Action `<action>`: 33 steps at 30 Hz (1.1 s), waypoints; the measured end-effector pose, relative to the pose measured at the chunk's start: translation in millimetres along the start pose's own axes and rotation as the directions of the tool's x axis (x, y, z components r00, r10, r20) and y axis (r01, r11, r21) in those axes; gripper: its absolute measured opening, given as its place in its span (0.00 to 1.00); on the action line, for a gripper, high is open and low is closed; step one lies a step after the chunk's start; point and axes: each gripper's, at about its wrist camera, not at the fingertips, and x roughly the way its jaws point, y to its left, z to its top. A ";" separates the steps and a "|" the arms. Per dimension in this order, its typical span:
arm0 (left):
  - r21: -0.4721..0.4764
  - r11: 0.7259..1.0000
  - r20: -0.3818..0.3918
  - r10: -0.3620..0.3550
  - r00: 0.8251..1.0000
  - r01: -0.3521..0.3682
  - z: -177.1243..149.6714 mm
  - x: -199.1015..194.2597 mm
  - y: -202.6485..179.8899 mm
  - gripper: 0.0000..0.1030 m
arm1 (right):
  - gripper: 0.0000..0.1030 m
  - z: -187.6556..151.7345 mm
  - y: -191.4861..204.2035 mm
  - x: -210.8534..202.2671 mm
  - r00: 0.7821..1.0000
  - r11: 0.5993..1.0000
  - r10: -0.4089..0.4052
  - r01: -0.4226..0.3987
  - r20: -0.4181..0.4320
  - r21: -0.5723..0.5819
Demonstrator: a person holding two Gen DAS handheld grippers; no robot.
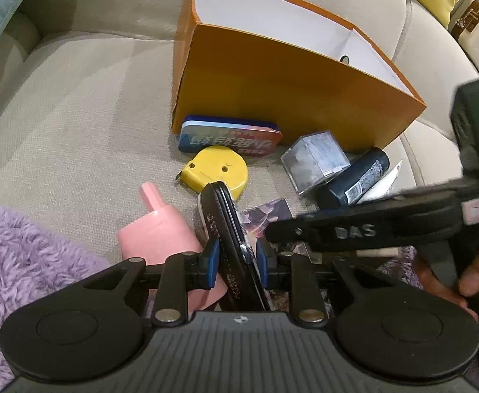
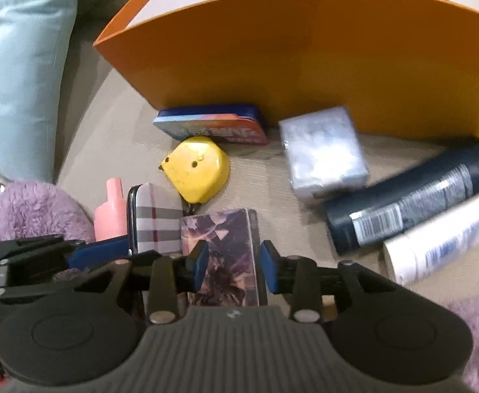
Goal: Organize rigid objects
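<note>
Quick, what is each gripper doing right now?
Left gripper: shut on the plaid case.
Right gripper: open, its fingers either side of the purple box, not gripping it.

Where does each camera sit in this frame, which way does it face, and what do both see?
Left wrist: on the left claw, facing forward and down at the sofa clutter and orange box; its pads clamp a plaid case; the right claw and some fingers show.
Right wrist: on the right claw, facing the box wall, straddling a patterned card box; the left claw shows.
Shared: yellow tape measure, blue tin, pink bottle, dark bottle.
</note>
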 end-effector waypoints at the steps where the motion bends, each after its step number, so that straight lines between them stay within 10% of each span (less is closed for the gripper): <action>1: -0.004 1.000 0.000 -0.003 1.000 0.003 0.0 -0.2 0.6 0.26 | 0.38 1.5 5.1 5.5 1.000 1.000 -0.014 0.014 0.003 -0.023; 6: -0.018 1.000 0.001 -0.010 1.000 0.010 0.4 0.9 2.8 0.25 | 0.65 16.2 6.5 30.3 0.999 0.999 0.009 -0.010 -0.032 -0.041; 22: -0.016 1.000 0.006 -0.010 1.000 0.010 -3.2 -2.1 1.8 0.22 | 0.13 -19.7 4.5 -9.7 0.984 0.969 0.170 -0.177 0.054 0.172; 33: 0.026 1.000 0.031 0.010 0.999 -0.011 -10.3 -9.0 -0.1 0.26 | 0.46 -29.0 -3.2 -8.4 0.980 0.933 0.171 -0.195 0.104 0.302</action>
